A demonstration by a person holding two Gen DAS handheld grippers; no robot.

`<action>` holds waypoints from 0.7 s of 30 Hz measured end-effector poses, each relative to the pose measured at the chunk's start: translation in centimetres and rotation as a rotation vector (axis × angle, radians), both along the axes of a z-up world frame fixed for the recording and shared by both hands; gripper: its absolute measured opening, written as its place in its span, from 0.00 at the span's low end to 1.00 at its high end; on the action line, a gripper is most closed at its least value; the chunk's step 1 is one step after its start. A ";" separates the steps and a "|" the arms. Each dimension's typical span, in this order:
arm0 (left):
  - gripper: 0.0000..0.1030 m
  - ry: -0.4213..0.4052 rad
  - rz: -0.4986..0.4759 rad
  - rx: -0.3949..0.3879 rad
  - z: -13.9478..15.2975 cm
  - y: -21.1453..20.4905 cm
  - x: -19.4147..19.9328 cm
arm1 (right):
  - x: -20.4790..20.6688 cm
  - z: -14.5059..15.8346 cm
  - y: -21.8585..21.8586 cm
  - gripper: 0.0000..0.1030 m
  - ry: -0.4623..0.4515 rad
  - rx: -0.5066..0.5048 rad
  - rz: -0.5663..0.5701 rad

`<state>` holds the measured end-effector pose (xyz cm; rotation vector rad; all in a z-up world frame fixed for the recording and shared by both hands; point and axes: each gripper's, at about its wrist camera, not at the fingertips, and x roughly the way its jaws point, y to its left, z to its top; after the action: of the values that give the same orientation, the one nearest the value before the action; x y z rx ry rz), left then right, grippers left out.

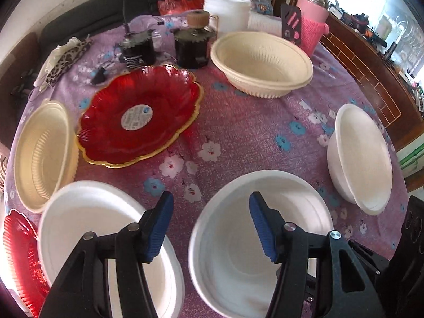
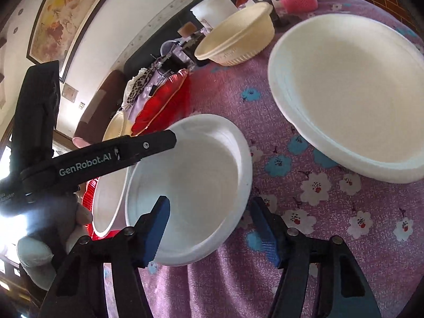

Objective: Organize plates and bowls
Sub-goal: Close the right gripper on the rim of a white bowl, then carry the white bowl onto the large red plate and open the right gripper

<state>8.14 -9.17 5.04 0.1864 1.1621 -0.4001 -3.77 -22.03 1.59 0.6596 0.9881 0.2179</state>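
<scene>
In the left wrist view my left gripper (image 1: 210, 225) is open, its jaws straddling the near rim of a white foam bowl (image 1: 233, 259). Another white bowl (image 1: 79, 228) sits left of it, and a third (image 1: 363, 156) at the right. A red gold-rimmed plate (image 1: 140, 114) lies in the middle, cream bowls at the left (image 1: 39, 156) and back (image 1: 262, 63). In the right wrist view my right gripper (image 2: 209, 222) is open around the near rim of the same white bowl (image 2: 190, 190). The left gripper (image 2: 106, 156) reaches in from the left. A large white bowl (image 2: 352, 95) sits at the right.
A purple flowered tablecloth (image 1: 251, 132) covers the round table. At the back stand dark jars (image 1: 190, 45), a white tub (image 1: 228, 10) and a pink flask (image 1: 312, 13). A second red plate (image 1: 21, 259) lies under the left white bowl. A patterned cloth (image 1: 63, 58) lies back left.
</scene>
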 end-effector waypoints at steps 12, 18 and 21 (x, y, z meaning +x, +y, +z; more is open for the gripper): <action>0.19 -0.040 -0.042 -0.011 1.9 0.4 -2.3 | -0.4 0.0 -1.2 0.30 -0.004 0.004 -0.041; 0.19 -0.138 -0.021 -0.060 5.3 2.1 -5.1 | -1.8 3.5 0.0 0.26 -0.084 -0.055 -0.032; 0.19 -0.168 0.017 -0.114 7.0 4.6 -6.6 | -2.2 5.6 1.4 0.25 -0.124 -0.088 -0.008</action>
<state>1.52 -4.58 12.05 0.1084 0.9727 -0.4268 -5.99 -20.58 7.21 0.5625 0.8711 0.2047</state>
